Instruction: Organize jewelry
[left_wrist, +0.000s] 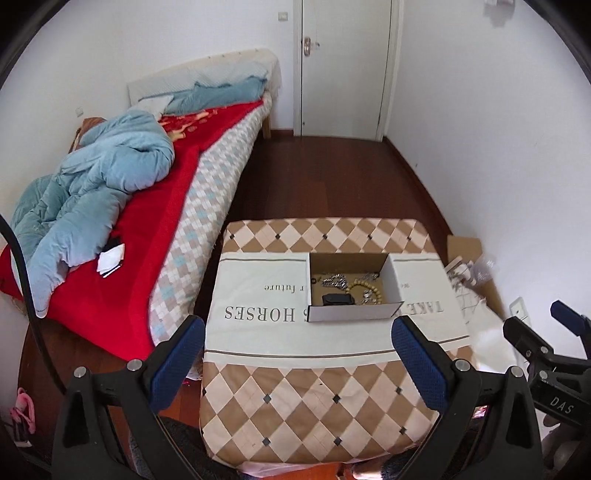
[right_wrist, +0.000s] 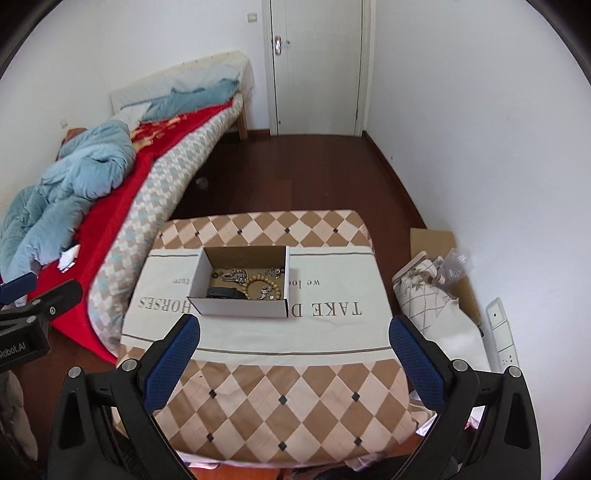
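Cardboard box (right_wrist: 240, 291) on cloth-covered table (right_wrist: 280, 406) already holds beads (right_wrist: 260, 286), chains (right_wrist: 232, 275); both grippers (left_wrist: 299, 354) (right_wrist: 295, 350) hover spread, empty; sorting apparently pending.

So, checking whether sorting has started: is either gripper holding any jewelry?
No. The left gripper and right gripper are both open and empty; jewelry lies in the cardboard box.

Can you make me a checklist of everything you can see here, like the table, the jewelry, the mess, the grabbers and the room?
Surface: table under a checkered cloth.
Job's things: open box holding a bead bracelet, silver chains and a black item.
Clutter: cardboard and bags on the floor by the wall.
Grippers: left gripper and right gripper both open, empty, short of the box.
Cables: black cable at left.
Surroundings: bed, door.
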